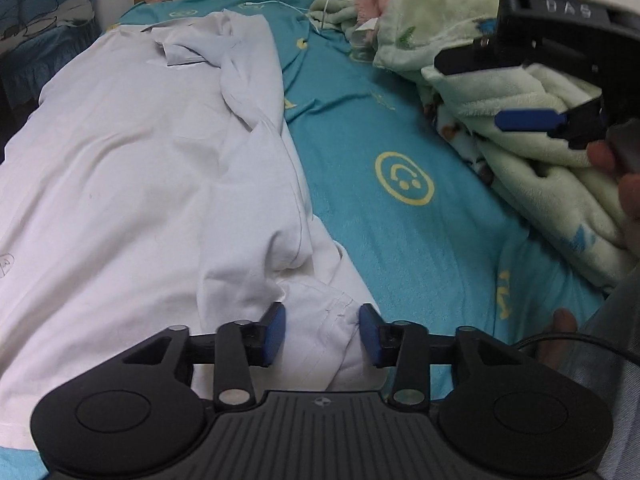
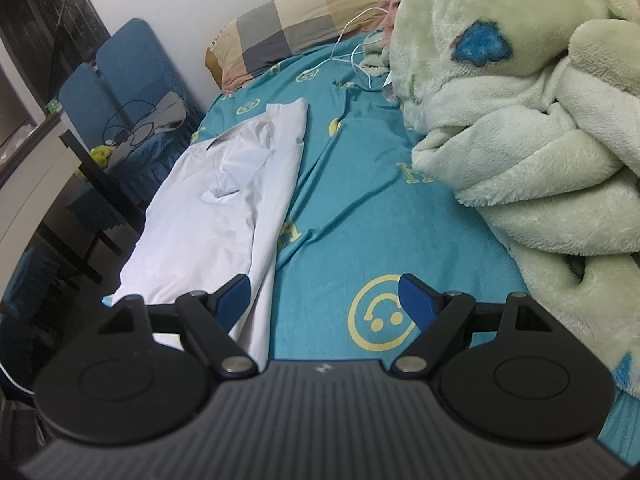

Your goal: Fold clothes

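The bed (image 2: 360, 216) carries one white shirt (image 2: 224, 200), one green blanket (image 2: 540, 140), one checked pillow (image 2: 296, 36) and one white cable (image 2: 352, 52). Two hand-held grippers are there: left (image 1: 322, 334), right (image 2: 324, 300).

Left gripper (image 1: 322, 330) and right gripper (image 2: 325, 304), jaws apart.

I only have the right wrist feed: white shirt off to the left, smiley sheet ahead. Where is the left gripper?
Observer: The left gripper is at the shirt's near edge, jaws open with a hem fold between the pads, not clamped.
Operator: Is that edge flat?
Observer: No, the left wrist view shows the shirt's right side bunched into a rumpled ridge running down to the gripper.
Operator: How does my right gripper look from there?
Observer: The right gripper is open, held in the air in front of the green blanket, away from the shirt.
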Demonstrator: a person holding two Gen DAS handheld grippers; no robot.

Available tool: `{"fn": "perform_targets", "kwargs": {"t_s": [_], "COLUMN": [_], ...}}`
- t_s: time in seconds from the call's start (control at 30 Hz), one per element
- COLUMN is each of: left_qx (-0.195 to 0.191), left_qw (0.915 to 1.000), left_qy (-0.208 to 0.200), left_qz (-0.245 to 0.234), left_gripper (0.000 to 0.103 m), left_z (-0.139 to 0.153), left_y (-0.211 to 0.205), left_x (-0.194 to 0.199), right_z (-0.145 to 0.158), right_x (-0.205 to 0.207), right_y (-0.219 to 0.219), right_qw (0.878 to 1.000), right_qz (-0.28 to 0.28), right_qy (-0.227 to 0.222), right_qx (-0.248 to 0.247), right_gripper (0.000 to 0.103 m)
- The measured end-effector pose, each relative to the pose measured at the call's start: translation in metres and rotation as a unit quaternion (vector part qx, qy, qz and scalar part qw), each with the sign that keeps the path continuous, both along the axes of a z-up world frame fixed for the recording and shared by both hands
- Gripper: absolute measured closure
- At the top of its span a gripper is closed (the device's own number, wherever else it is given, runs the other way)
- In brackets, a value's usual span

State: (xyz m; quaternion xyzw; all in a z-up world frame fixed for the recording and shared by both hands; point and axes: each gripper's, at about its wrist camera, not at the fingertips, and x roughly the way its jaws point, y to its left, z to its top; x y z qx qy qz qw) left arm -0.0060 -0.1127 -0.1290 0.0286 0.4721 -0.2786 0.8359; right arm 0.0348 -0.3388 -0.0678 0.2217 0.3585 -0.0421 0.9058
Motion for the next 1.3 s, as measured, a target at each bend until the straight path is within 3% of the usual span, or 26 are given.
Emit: {"fn": "perform_targets", "kwargs": {"t_s": [0.03,0.17,0.3,0.43,0.53,0.63,0.73,0.77,0.93,1.13,1.3], "left_qx": [-0.009,-0.068,-0.124,-0.063,-0.024,-0.038,-0.066,-0.075,-0.092,-0.155,-0.185], "left_qw": [0.9999,0.9956,0.9826,0.9728,0.9643,0.9629,0.9614,0.9617,0.9689,0.9594,0.9353], "left_qy": [0.007,0.04,0.083,0.132,0.169,0.172,0.163,0.158,0.106,0.075,0.062], "left_qz": [0.007,0.051,0.111,0.179,0.202,0.205,0.212,0.211,0.204,0.223,0.295], "left_gripper": [0.097,0.099,0.099,0.099,0.098,0.096,0.075,0.066,0.044,0.044,0.049], "left_z": [0.002,0.02,0.044,0.033,0.018,0.028,0.045,0.051,0.064,0.025,-0.016], "left_y": [0.006,0.041,0.083,0.119,0.139,0.149,0.154,0.153,0.109,0.055,0.023], "left_x": [0.001,0.008,0.012,0.018,0.025,0.034,0.053,0.065,0.154,0.29,0.373], "right_z": [-0.001,-0.003,-0.004,-0.005,-0.006,-0.006,-0.005,-0.005,-0.006,-0.02,-0.032], "right_x": [0.001,0.003,0.003,0.004,0.004,0.002,0.002,0.003,0.015,0.04,0.052], "right_y": [0.001,0.004,0.007,0.016,0.03,0.044,0.051,0.052,0.05,0.042,0.03], "right_qw": [1.0,1.0,1.0,0.999,0.998,0.997,0.996,0.997,0.999,0.998,0.999], "right_qz": [0.002,0.008,0.012,0.026,0.049,0.075,0.081,0.076,0.036,0.003,-0.016], "right_qy": [0.002,0.008,0.012,0.017,0.022,0.028,0.027,0.026,0.015,0.013,0.011], "right_qx": [0.0,-0.002,-0.006,-0.017,-0.02,-0.006,0.002,0.0,-0.024,-0.059,-0.046], "right_gripper": [0.02,0.02,0.02,0.02,0.02,0.02,0.02,0.02,0.02,0.02,0.02]}}
